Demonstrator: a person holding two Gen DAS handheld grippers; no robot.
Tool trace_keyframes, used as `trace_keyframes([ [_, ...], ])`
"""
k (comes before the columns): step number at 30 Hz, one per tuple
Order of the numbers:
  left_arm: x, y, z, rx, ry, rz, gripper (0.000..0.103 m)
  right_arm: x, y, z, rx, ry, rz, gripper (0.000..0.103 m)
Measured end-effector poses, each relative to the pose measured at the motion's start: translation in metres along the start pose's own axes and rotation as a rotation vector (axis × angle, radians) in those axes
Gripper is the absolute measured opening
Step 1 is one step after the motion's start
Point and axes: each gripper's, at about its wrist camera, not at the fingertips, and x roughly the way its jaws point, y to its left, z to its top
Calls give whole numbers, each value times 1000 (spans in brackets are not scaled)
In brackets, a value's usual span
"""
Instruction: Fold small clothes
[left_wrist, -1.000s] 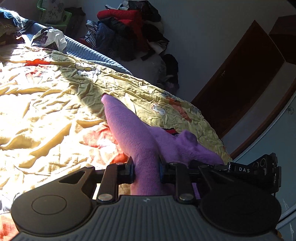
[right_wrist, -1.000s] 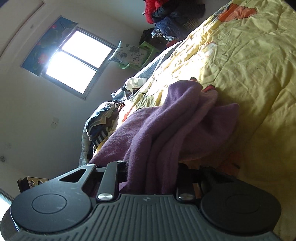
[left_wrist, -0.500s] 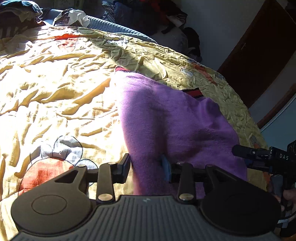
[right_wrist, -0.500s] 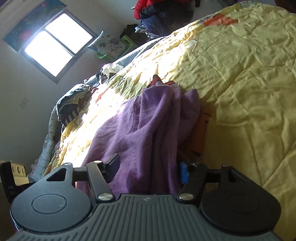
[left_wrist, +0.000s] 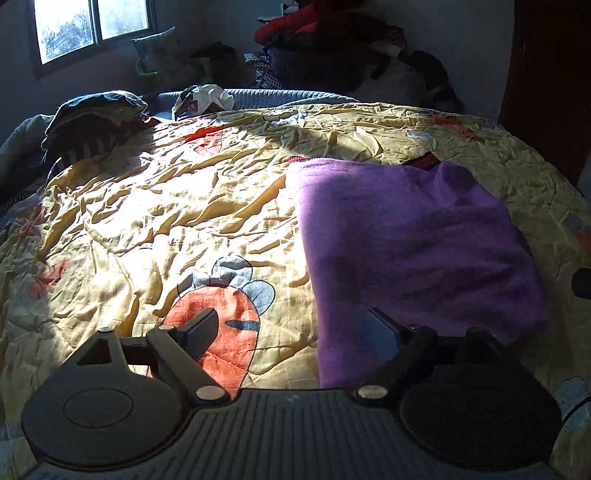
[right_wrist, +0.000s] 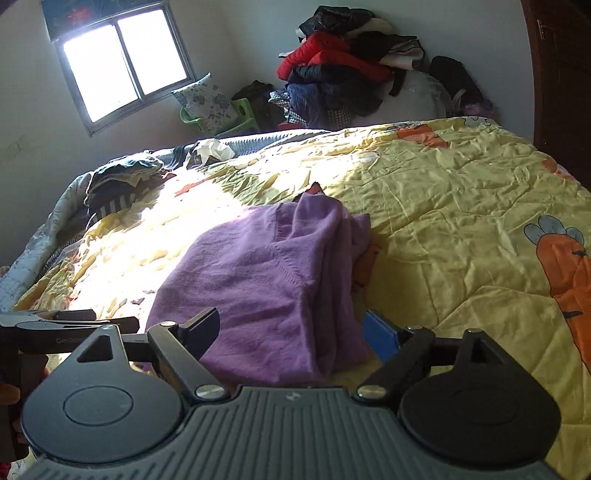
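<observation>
Fuzzy purple knit garment (left_wrist: 406, 240) lies folded on wrinkled yellow cartoon-print quilt (left_wrist: 166, 206), bunched folds along one side in right wrist view (right_wrist: 280, 266). Left gripper (left_wrist: 295, 332) low over quilt, fingers spread wide, nothing held; near garment edge sits between them. Right gripper (right_wrist: 291, 332) level, fingers wide apart, empty, garment's near end between them. Heap of red and dark clothes (right_wrist: 343, 70) by far wall; window (right_wrist: 122, 62) lit.

The yellow blanket (left_wrist: 155, 206) lies bare left of the purple sweater (left_wrist: 406, 236), while dark folded clothes (left_wrist: 92, 122) block the bed's far left corner.
</observation>
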Motion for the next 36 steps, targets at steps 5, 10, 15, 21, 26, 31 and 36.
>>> trace_keyframes([
  [5,-30,-17,-21,33,-36,76,94,-27,11,-12,63,118,106,89],
  [10,-38,-21,-44,-13,-37,108,94,-31,24,-38,116,136,138,91],
  [15,-28,-20,-73,-81,10,85,94,-5,45,-70,-44,47,-52,91],
  [21,-17,-20,-101,-127,36,78,94,21,45,-108,-82,-15,-136,91],
  [26,-17,-20,-115,-138,10,78,94,26,52,-126,-156,-49,-177,91],
  [31,-18,-21,-119,-143,-18,81,95,29,53,-125,-156,-50,-187,93],
  [36,-20,-22,-124,-143,-47,84,95,28,54,-128,-158,-52,-191,94],
])
